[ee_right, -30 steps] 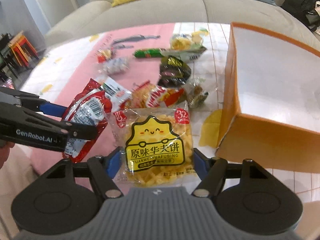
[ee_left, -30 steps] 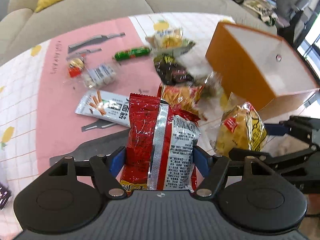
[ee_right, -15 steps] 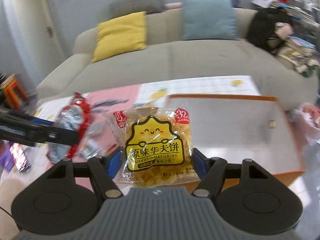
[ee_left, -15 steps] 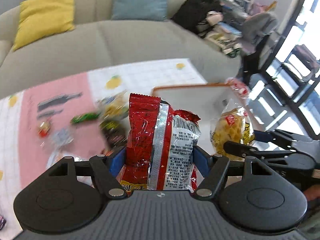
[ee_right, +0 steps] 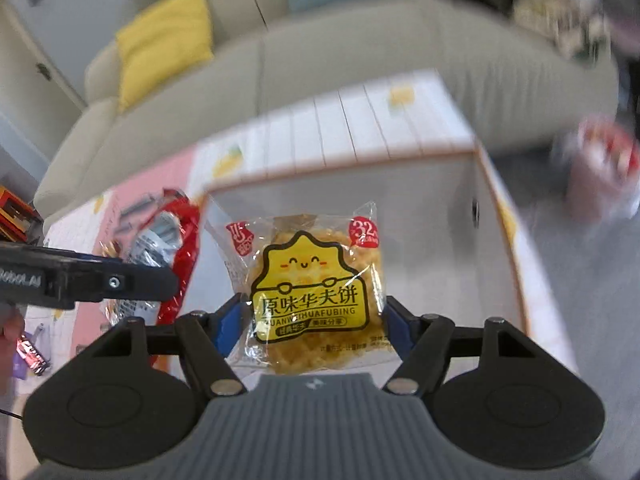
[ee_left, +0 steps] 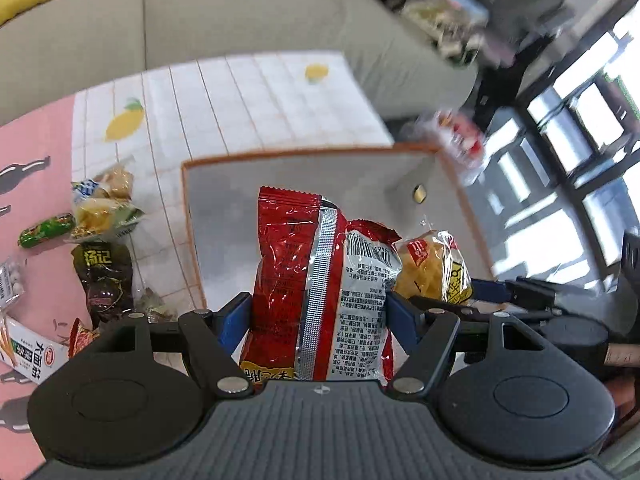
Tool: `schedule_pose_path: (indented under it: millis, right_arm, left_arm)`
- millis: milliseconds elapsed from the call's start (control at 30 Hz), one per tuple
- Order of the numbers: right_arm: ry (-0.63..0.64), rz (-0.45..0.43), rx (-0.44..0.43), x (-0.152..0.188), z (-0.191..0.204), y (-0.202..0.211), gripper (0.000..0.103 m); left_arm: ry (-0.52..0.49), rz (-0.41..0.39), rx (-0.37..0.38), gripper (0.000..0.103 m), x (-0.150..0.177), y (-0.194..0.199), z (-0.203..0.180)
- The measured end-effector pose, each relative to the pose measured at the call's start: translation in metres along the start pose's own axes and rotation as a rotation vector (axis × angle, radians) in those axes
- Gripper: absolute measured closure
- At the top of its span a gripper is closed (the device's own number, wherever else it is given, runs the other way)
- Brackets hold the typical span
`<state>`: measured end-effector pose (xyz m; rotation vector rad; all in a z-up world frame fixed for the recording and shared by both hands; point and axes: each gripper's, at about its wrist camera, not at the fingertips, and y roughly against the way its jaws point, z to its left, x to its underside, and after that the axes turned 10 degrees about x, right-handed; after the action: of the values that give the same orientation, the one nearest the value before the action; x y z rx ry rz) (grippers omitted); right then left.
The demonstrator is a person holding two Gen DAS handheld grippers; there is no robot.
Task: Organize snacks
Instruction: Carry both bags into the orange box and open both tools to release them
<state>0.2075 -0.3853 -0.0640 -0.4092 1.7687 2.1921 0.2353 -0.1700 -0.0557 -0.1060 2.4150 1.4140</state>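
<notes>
My left gripper (ee_left: 318,314) is shut on a red snack packet (ee_left: 320,280) and holds it upright over the open orange-rimmed box (ee_left: 224,208) with a grey inside. My right gripper (ee_right: 312,320) is shut on a clear waffle-cake packet with a yellow label (ee_right: 310,292), also held over the box (ee_right: 440,208). The waffle packet (ee_left: 432,268) shows just right of the red packet in the left wrist view. The red packet (ee_right: 176,248) and the left gripper's fingers (ee_right: 92,284) show at the left in the right wrist view.
Several loose snacks lie left of the box on the pink and white tablecloth (ee_left: 280,96): a green packet (ee_left: 46,232), a yellow-green bag (ee_left: 104,208), a dark packet (ee_left: 104,276), a white box (ee_left: 32,350). A beige sofa (ee_left: 200,20) stands behind, windows to the right.
Both grippers have lifted their packets from the table and carried them right, over the open box. Each grip has stayed shut.
</notes>
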Motion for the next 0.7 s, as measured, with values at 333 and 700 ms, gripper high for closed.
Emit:
schedule_pose_path:
  millis: [333,700]
  right_arm:
    - [0.077,0.214,0.019,-0.010,-0.003,-0.071,0.033]
    - [0.133,0.308,0.016,-0.002,0.007,-0.111,0.032]
  left_arm:
    - [0.020,0.203,-0.142,0.020,-0.011,-0.068,0.005]
    - [-0.016,0.274,-0.250,0.019,-0.006,-0.098,0.002]
